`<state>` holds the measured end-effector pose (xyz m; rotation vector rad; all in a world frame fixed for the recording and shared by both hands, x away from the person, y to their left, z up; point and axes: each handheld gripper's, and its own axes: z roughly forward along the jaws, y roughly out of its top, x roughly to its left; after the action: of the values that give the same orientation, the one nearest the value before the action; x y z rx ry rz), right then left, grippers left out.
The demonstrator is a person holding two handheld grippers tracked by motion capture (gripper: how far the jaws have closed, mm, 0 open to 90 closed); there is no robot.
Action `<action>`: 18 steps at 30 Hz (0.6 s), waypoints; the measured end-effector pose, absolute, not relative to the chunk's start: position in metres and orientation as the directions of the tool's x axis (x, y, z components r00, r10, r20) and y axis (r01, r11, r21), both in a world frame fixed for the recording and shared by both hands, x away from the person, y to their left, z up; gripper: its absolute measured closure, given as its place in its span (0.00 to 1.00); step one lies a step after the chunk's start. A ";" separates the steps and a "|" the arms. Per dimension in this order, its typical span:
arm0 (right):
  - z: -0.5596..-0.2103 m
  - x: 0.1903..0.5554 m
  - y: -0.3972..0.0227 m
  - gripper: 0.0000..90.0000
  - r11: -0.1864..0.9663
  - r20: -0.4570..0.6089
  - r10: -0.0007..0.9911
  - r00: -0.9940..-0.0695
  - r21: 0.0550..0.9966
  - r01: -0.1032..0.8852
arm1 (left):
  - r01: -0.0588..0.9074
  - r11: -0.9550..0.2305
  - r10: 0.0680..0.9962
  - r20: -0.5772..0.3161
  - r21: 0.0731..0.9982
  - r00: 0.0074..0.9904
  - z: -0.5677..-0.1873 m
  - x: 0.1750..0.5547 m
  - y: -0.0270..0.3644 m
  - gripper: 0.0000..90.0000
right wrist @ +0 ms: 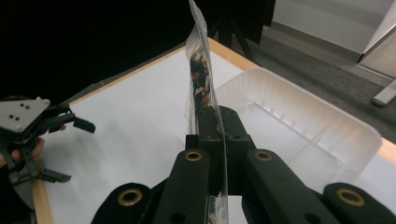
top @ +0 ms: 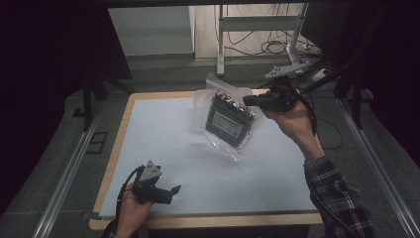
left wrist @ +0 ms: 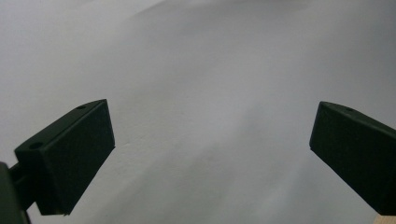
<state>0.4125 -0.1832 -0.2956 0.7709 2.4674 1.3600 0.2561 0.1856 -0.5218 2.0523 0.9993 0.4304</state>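
At the lower left of the high view we see our left gripper point(top: 168, 192) resting low over the white table point(top: 163, 144), its jaws spread apart with nothing between them. Its own view confirms this: the two black jaws stand wide at the frame's left and right edges over bare white surface.

Right of centre in the high view hangs the clear plastic bag point(top: 229, 119), dark packed items showing inside, tilted and lifted off the table. At the upper right, our right gripper point(top: 253, 100) is clenched on the bag's edge. In the right gripper view its jaws pinch the bag point(right wrist: 200, 79) edge-on at centre frame, with a translucent plastic bin point(right wrist: 299, 126) to the right.
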 end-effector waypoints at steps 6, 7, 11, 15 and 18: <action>-0.286 0.424 -0.180 0.99 0.430 0.041 0.562 -0.826 0.839 0.334 | 0.503 -0.375 0.775 -0.035 0.779 0.631 -0.522 0.256 0.186 0.00; -0.286 0.424 -0.180 0.99 0.430 0.041 0.562 -0.826 0.839 0.334 | 0.503 -0.375 0.775 -0.035 0.779 0.631 -0.522 0.256 0.186 0.00; -0.279 0.434 -0.178 0.99 0.428 0.034 0.572 -0.820 0.840 0.334 | 0.487 -0.367 0.778 -0.025 0.793 0.628 -0.519 0.254 0.186 0.00; -0.276 0.442 -0.175 0.99 0.418 0.036 0.584 -0.811 0.843 0.338 | 0.485 -0.362 0.778 -0.029 0.796 0.628 -0.519 0.254 0.187 0.00; -0.273 0.452 -0.172 0.99 0.409 0.036 0.592 -0.805 0.848 0.338 | 0.482 -0.367 0.775 -0.026 0.796 0.632 -0.519 0.254 0.186 0.00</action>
<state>0.4516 -0.1719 -0.2725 0.8131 2.3978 1.3481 0.2539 0.1864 -0.5187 2.0351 0.9822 0.4545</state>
